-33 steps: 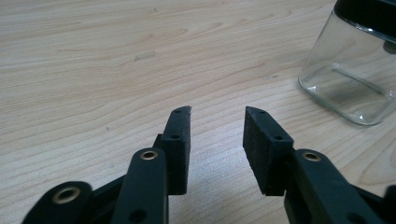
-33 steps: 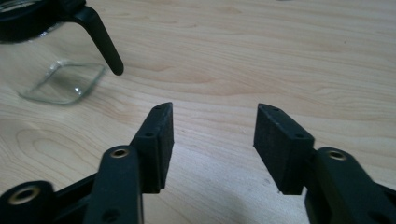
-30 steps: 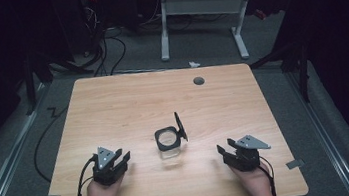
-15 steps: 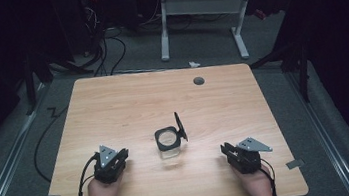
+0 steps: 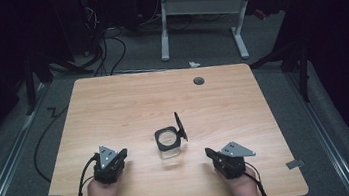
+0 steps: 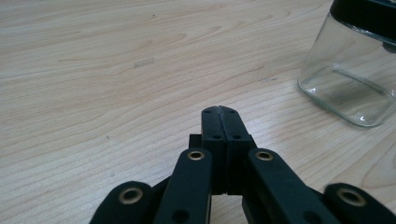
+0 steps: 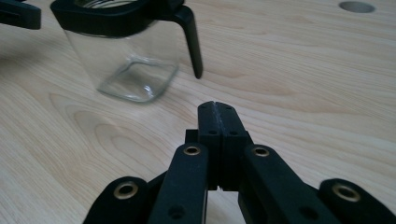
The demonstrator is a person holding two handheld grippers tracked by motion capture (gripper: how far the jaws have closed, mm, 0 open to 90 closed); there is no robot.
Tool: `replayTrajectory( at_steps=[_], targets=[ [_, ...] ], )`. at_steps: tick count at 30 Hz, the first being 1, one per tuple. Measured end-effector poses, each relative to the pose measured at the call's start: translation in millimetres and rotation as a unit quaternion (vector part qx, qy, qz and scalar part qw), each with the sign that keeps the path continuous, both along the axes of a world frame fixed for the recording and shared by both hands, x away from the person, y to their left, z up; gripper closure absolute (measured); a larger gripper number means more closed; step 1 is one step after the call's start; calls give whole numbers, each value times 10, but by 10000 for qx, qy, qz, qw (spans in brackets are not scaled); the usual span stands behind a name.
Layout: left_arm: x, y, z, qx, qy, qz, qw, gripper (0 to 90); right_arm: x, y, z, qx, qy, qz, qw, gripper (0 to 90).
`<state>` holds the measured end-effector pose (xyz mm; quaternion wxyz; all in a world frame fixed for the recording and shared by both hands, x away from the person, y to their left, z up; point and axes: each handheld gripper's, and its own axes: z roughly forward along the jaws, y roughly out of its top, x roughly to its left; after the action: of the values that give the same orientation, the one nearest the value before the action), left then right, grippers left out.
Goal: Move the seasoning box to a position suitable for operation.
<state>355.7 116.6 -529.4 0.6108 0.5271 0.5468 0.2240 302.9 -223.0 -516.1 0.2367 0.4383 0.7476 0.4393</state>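
From above, the glass jar point(image 5: 170, 144) stands mid-counter point(image 5: 113, 105), lid flipped up, between the left hand-held gripper point(image 5: 118, 159) and the right hand-held gripper point(image 5: 211, 154), both near the front edge. Left gripper view: jaws pressed together, empty, jar up at the right. Right gripper view: jaws together too, jar ahead-left.

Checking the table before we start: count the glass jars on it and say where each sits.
1. The glass jar stands mid-table between the left gripper and right gripper, its black lid flipped open. Nothing seems hidden.
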Motion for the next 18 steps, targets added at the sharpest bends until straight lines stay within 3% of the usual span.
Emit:
replayTrajectory(
  at_steps=[18],
  targets=[
    [-26,-24,14,-69,-2,-113,9999,900,449,463,-29,-257,198,374,9988,900]
  ],
)
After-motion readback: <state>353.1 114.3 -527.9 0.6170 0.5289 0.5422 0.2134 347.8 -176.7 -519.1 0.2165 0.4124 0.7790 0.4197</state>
